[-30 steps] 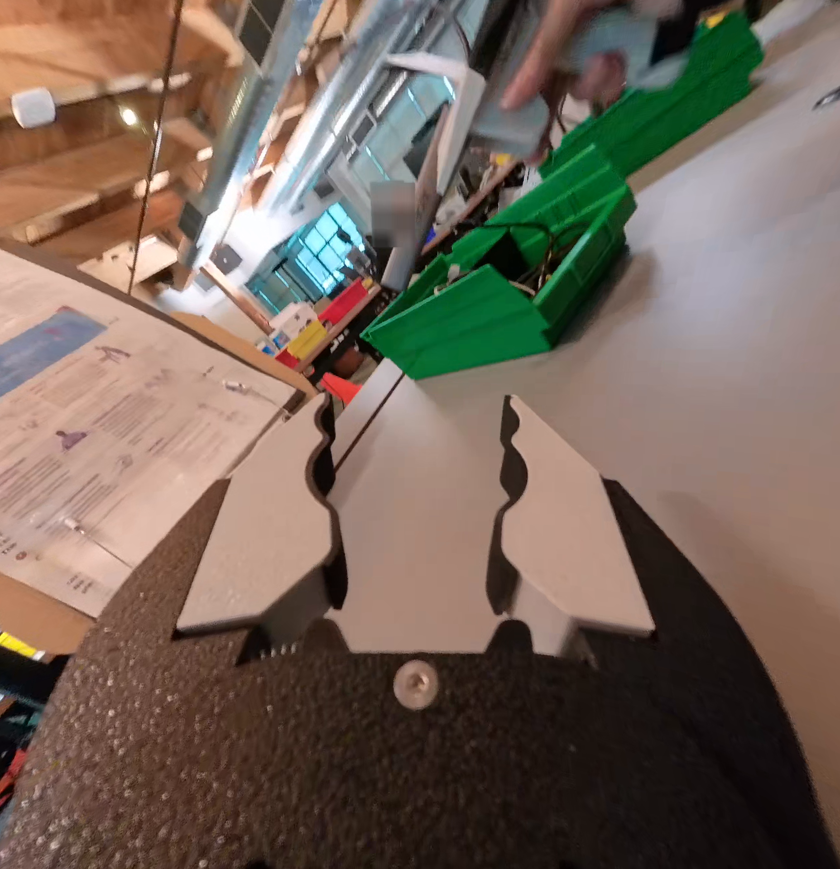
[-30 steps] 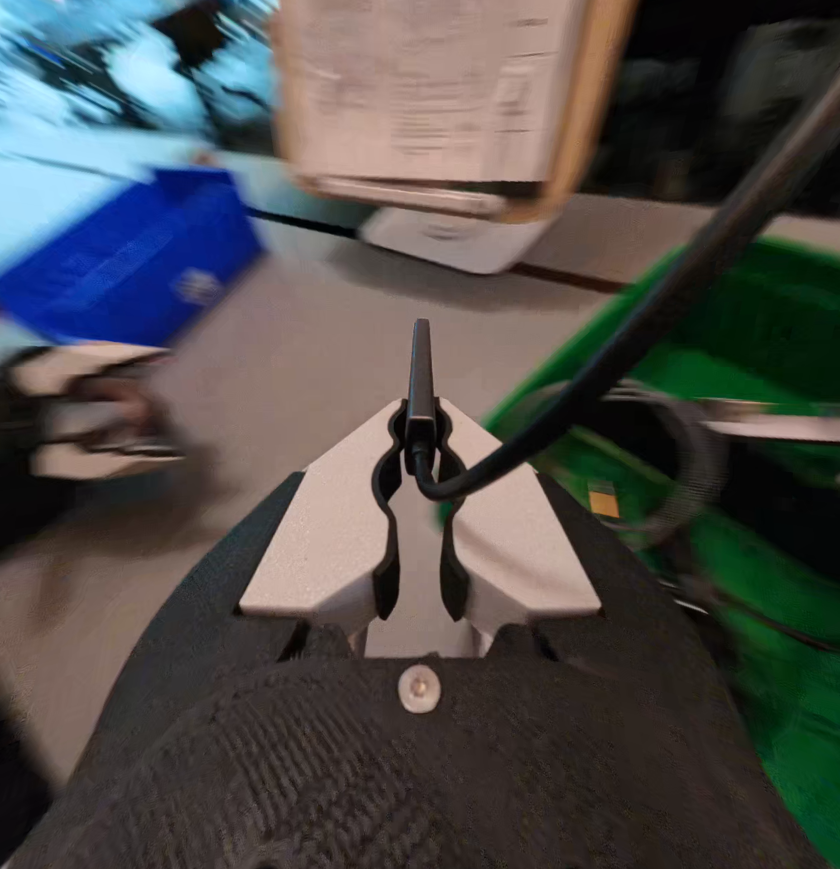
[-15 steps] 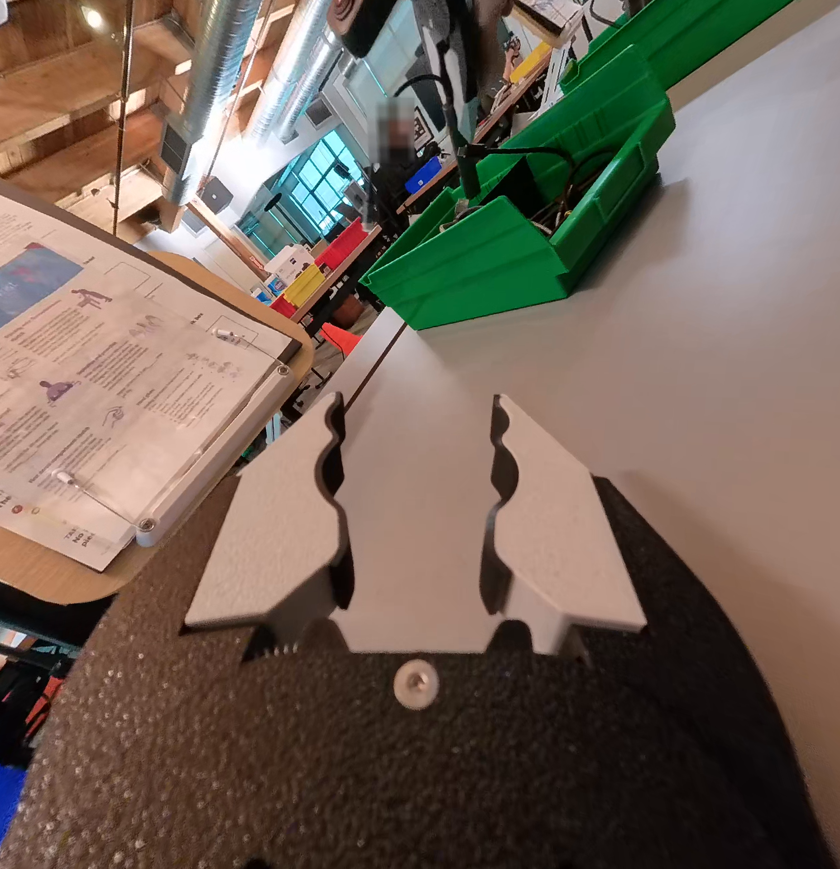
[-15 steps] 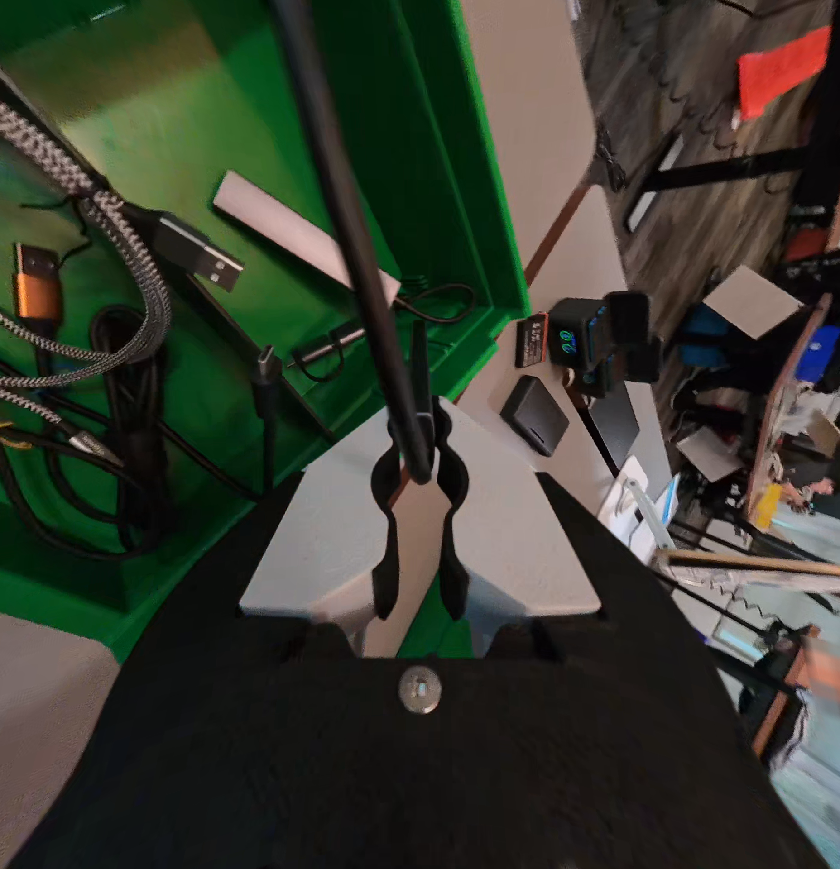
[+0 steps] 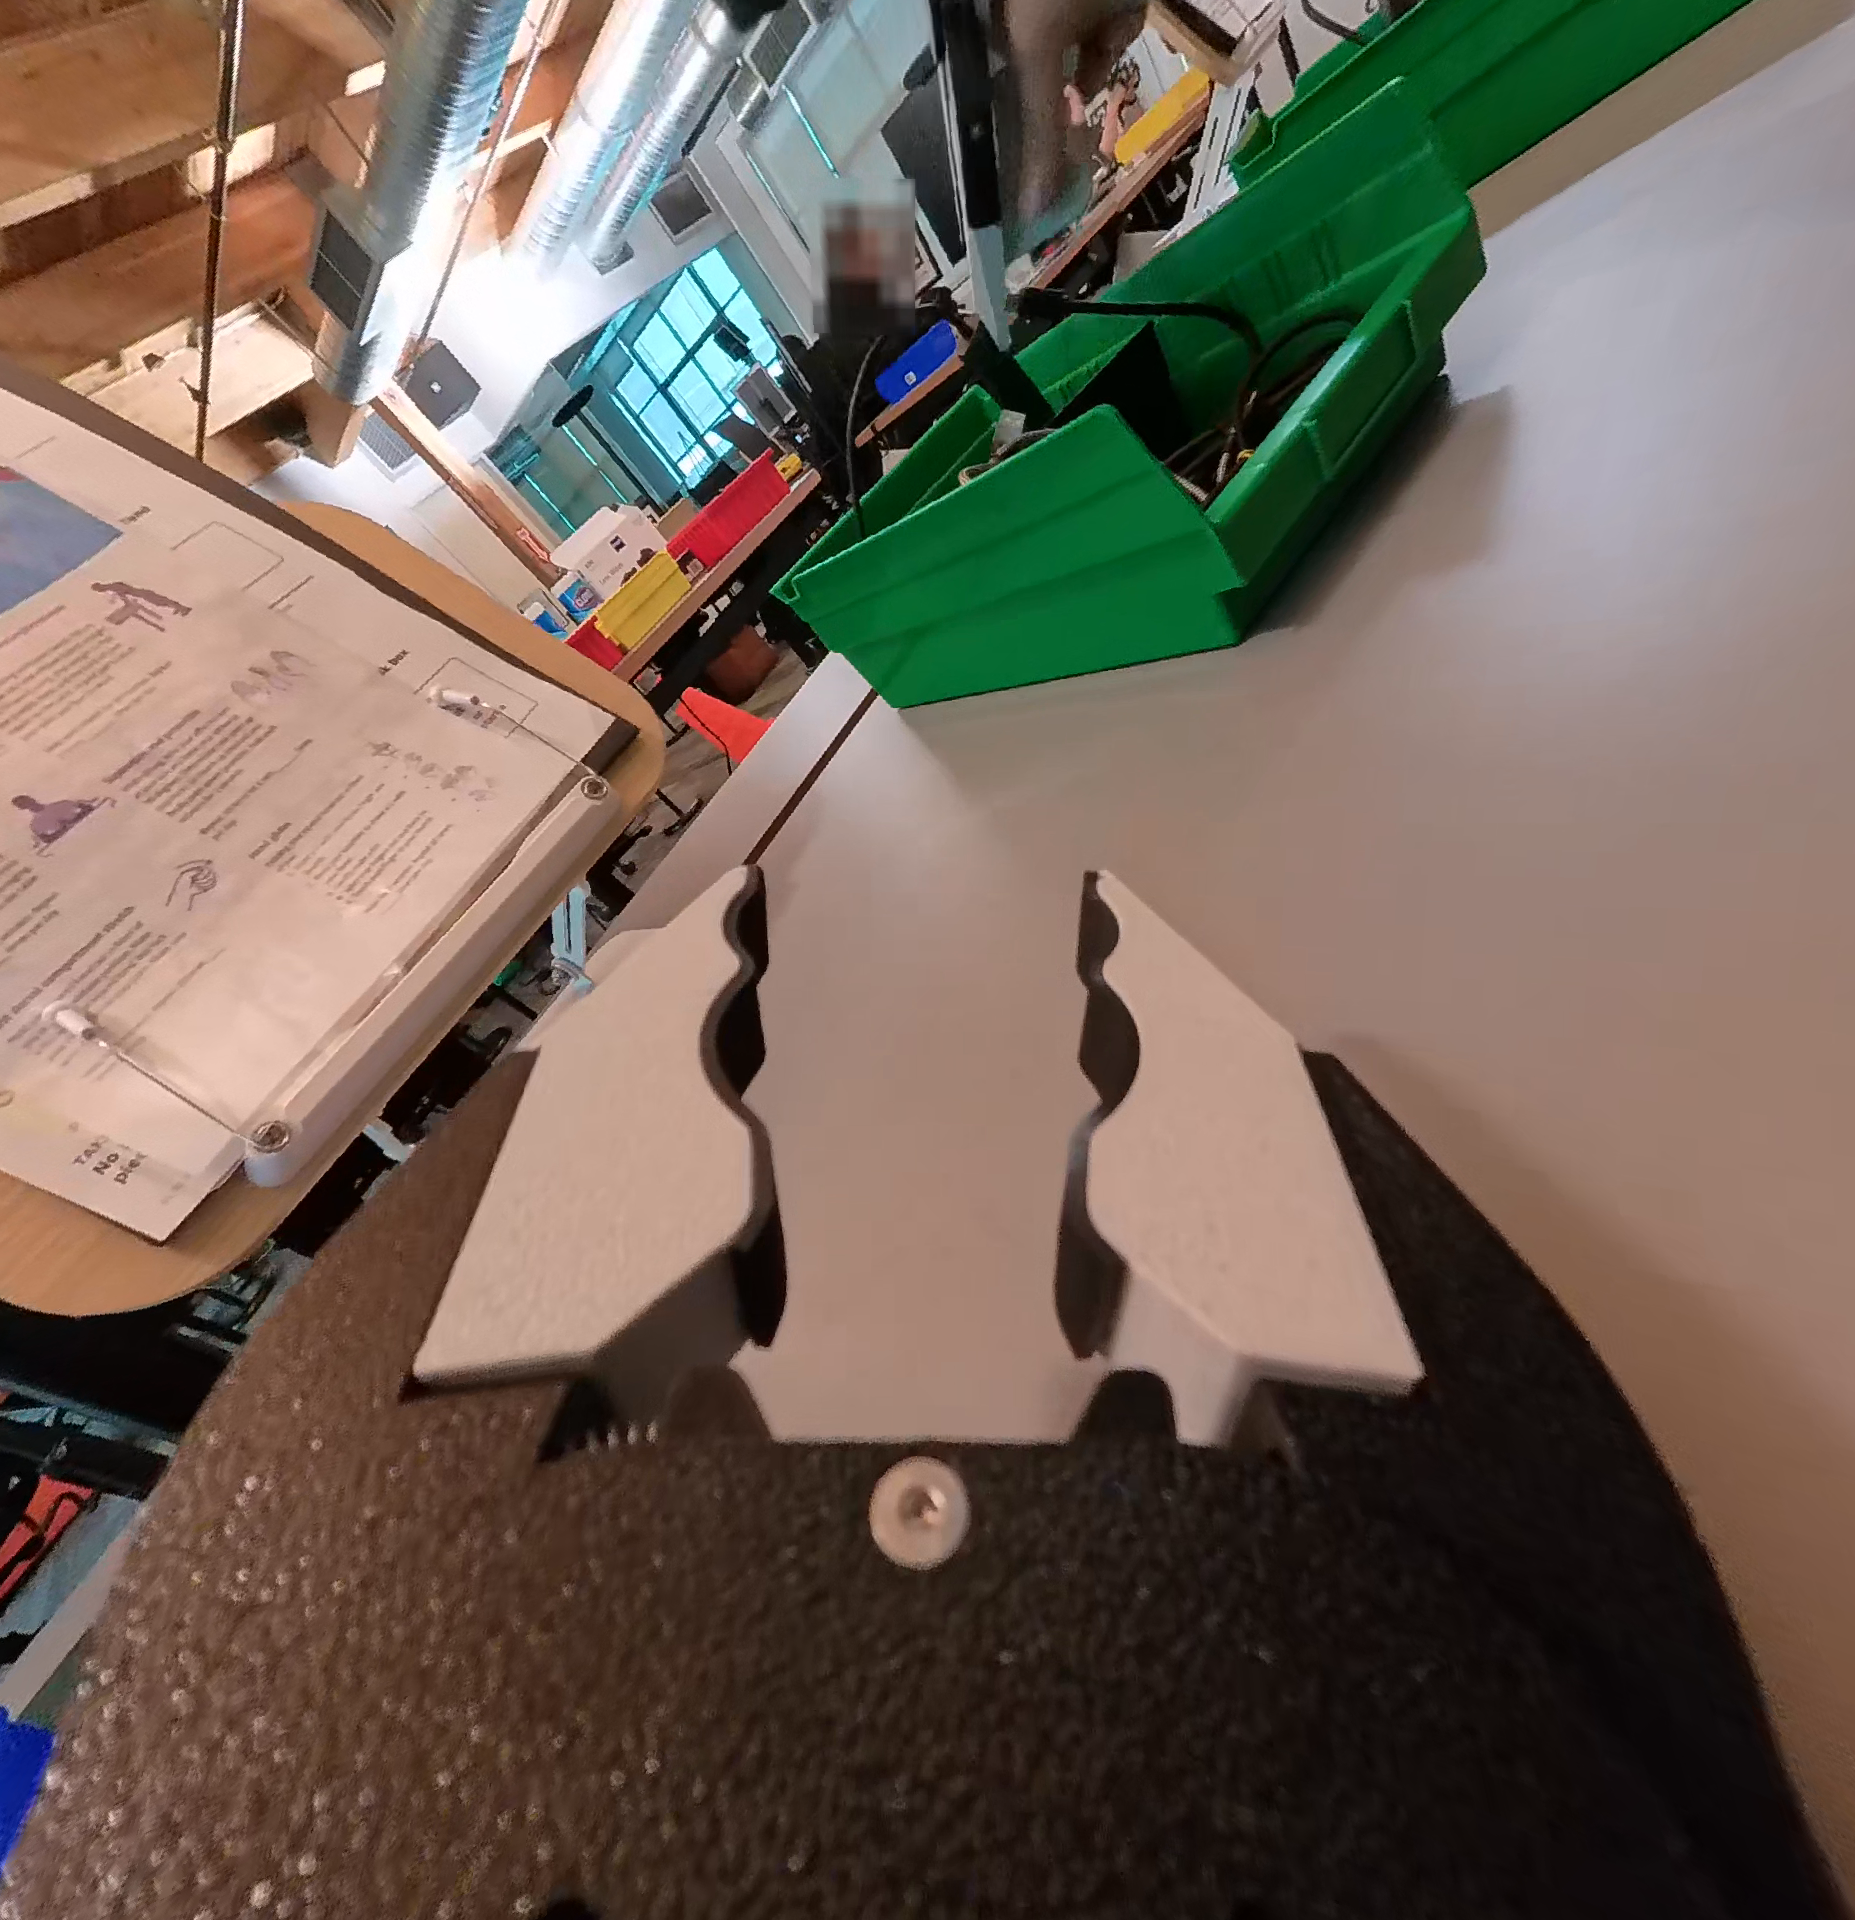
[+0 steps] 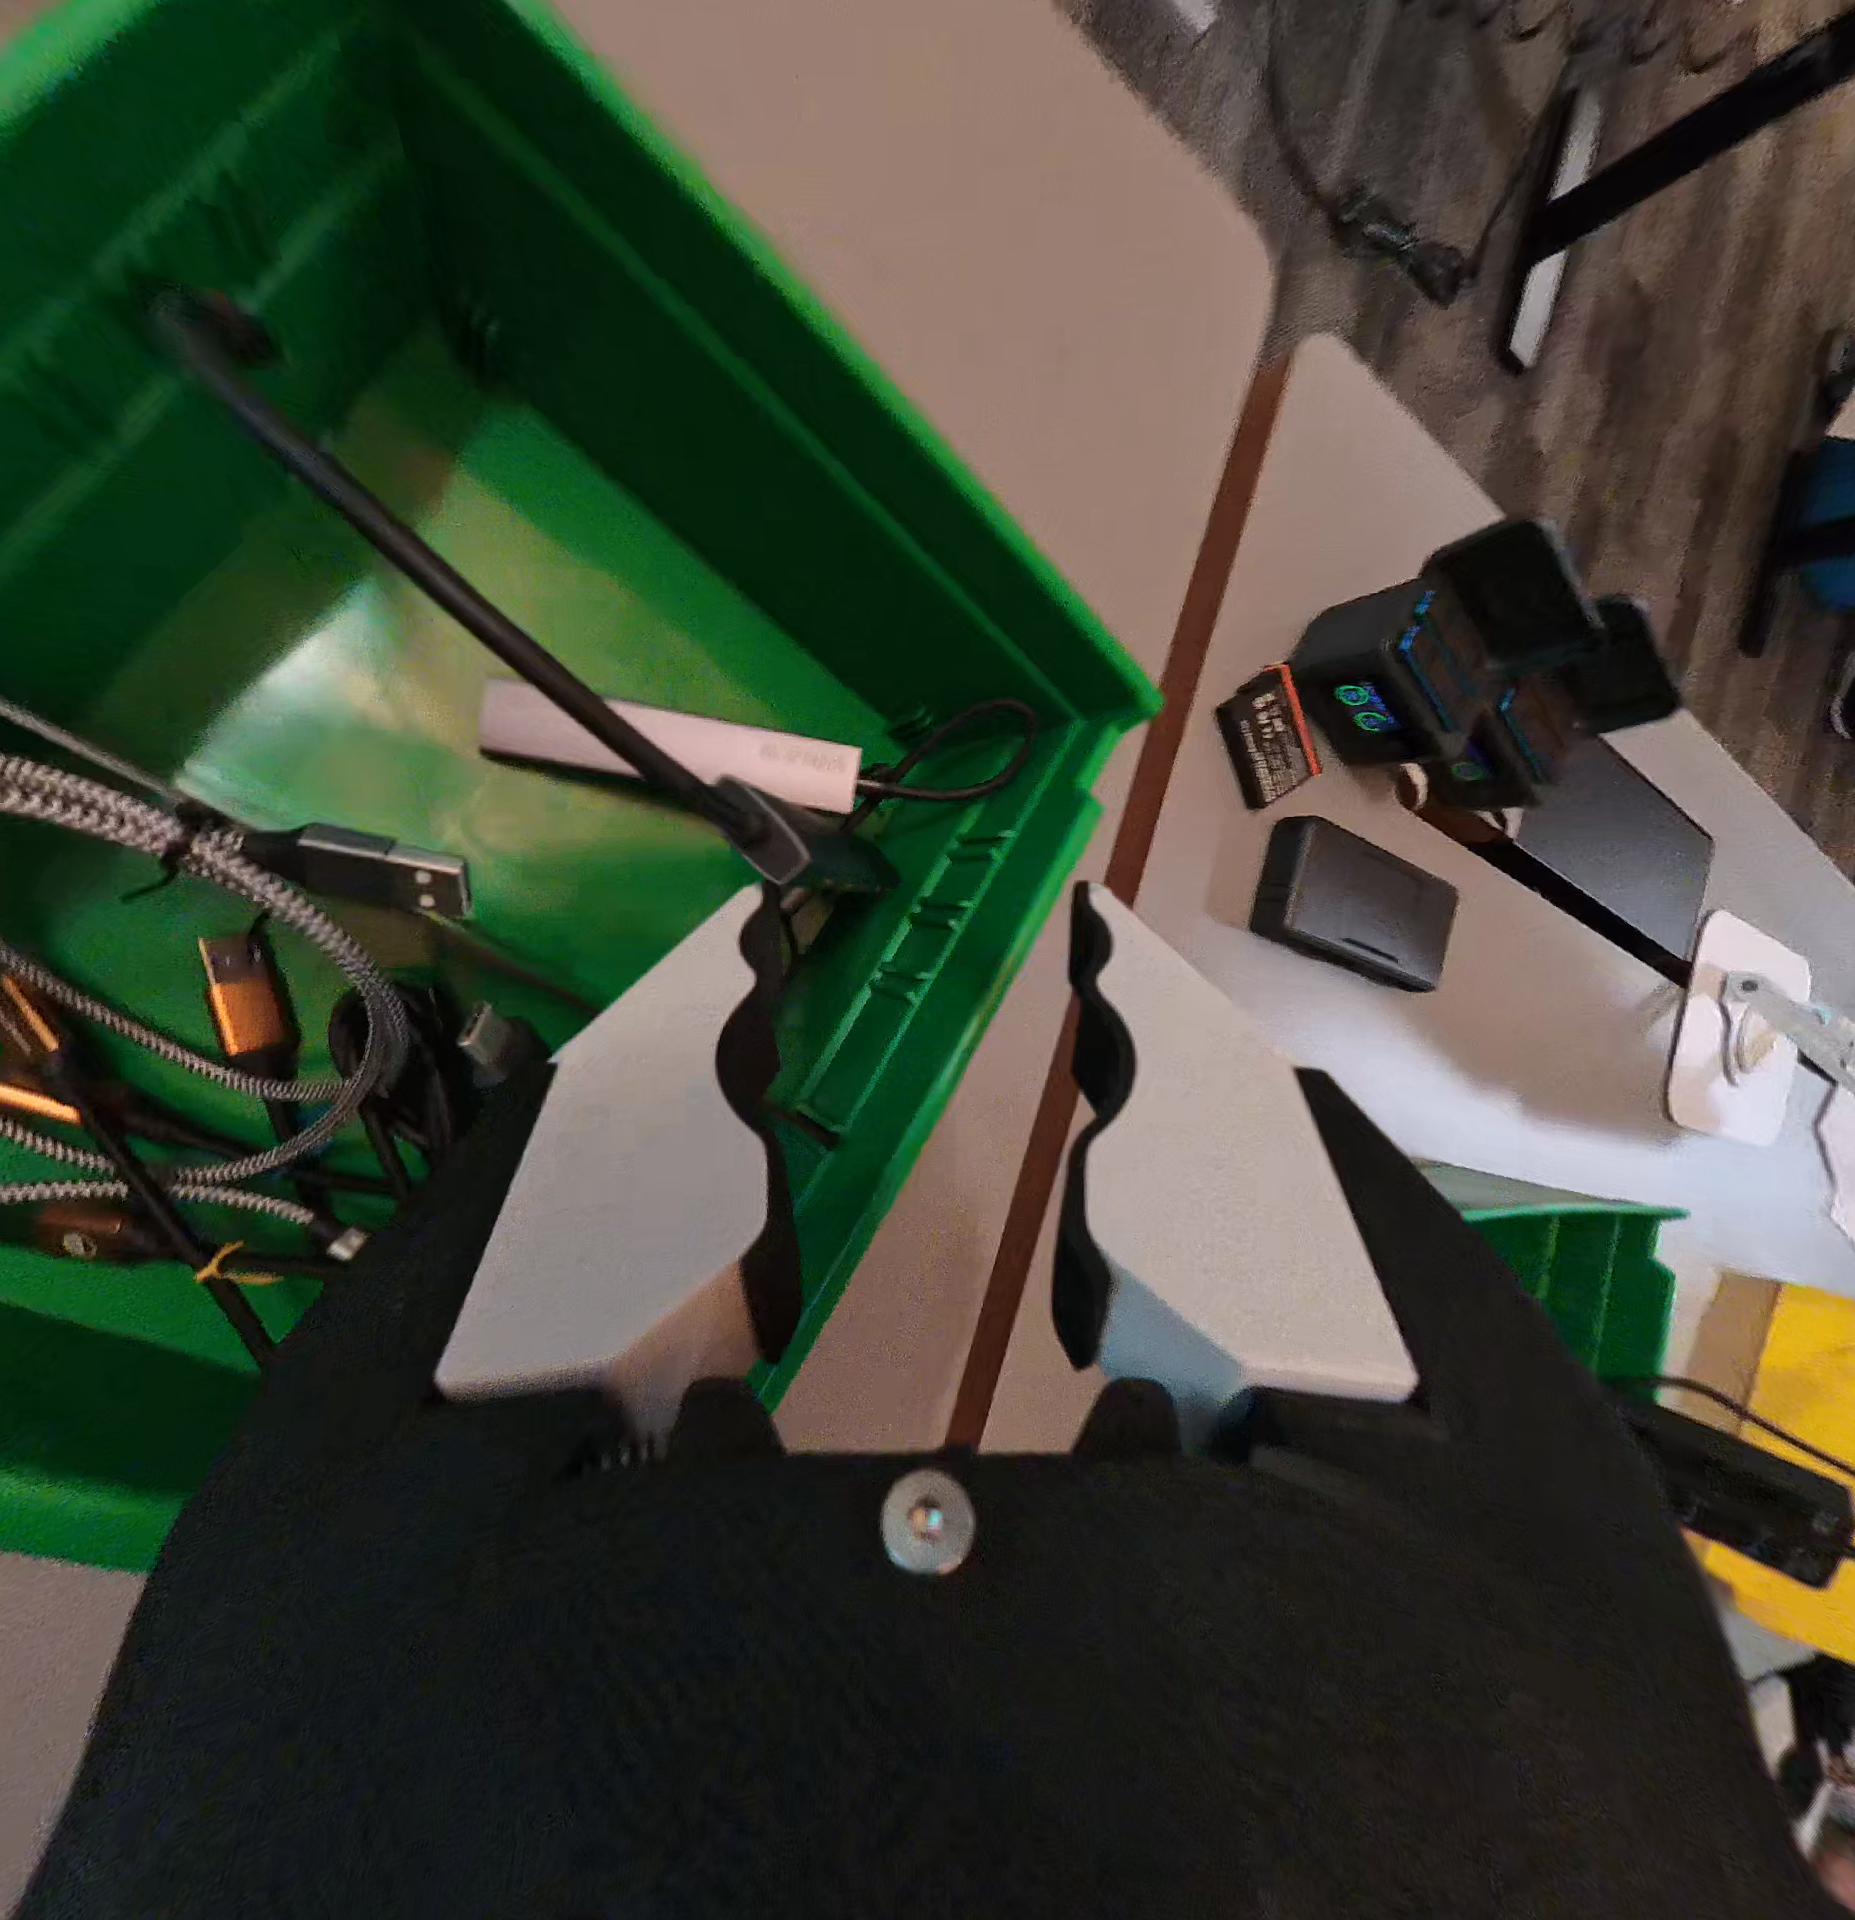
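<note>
The right gripper (image 6: 918, 904), clamped on a black cable (image 6: 455, 592) half a second ago, now gapes wide and empty; the cable's plug lies in the green bin (image 6: 694, 343) just past its left fingertip, among braided cords (image 6: 227, 883). The left gripper (image 5: 918, 894) stays wide apart, empty, over the grey table (image 5: 1474, 831), a document stand (image 5: 279, 831) beside it.
</note>
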Motion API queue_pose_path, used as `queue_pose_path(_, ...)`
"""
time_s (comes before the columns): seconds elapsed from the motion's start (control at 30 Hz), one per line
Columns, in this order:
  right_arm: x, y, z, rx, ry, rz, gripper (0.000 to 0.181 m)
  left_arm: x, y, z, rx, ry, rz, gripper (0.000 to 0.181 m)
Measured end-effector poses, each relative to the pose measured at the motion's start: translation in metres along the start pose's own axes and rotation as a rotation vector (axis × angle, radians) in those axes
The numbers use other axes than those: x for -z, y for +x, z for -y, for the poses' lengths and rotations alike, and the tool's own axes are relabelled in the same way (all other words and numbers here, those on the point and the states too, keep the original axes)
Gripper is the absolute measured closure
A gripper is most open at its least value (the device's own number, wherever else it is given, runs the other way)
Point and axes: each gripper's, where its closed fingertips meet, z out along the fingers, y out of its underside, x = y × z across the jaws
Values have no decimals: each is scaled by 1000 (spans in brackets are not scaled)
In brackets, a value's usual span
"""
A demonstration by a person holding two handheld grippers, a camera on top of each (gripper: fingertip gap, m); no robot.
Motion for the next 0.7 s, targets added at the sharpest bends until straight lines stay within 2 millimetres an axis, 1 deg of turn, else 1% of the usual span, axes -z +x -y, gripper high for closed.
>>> queue_pose_path(0.07, 13, 7, 2, -33, 64, -41, 119, 0, 0, 1, 11, 5, 0, 123)
queue_pose_path(0.13, 32, 10, 0, -72, 145, -99, 117, 0, 1, 1, 7, 4, -2, 123)
queue_pose_path(0.17, 43, 7, -4, -99, 186, -112, 115, 0, 1, 1, 2, 3, -5, 123)
queue_pose_path(0.2, 55, -1, -9, -136, 232, -107, 111, 0, 2, 2, -1, 3, -5, 123)
queue_pose_path(0.23, 67, -15, -15, -174, 295, -80, 111, 0, 2, 2, -6, 3, -4, 123)
queue_pose_path(0.3, 89, -53, -29, -224, 444, -1, 111, 0, 2, 3, -8, 5, -4, 123)
queue_pose_path(0.33, 97, -73, -42, -244, 487, 25, 113, 0, 2, 3, -3, 6, -5, 124)
queue_pose_path(0.47, 125, -151, -102, -280, 569, 99, 112, -1, 5, 1, 9, -6, -17, 124)
queue_pose_path(0.53, 137, -180, -123, -291, 602, 128, 110, -1, 7, 2, 18, -4, -28, 124)
queue_pose_path(0.57, 142, -190, -132, -301, 609, 146, 108, -1, 8, 3, 24, 1, -33, 124)
queue_pose_path(0.6, 146, -195, -140, -326, 620, 145, 106, -2, 9, 4, 36, 1, -33, 124)
queue_pose_path(0.67, 151, -195, -150, -349, 650, 126, 107, -6, 11, 0, 108, -43, -26, 123)
queue_pose_path(0.7, 152, -195, -155, -341, 639, 133, 103, -10, 12, -1, 172, -86, -23, 123)
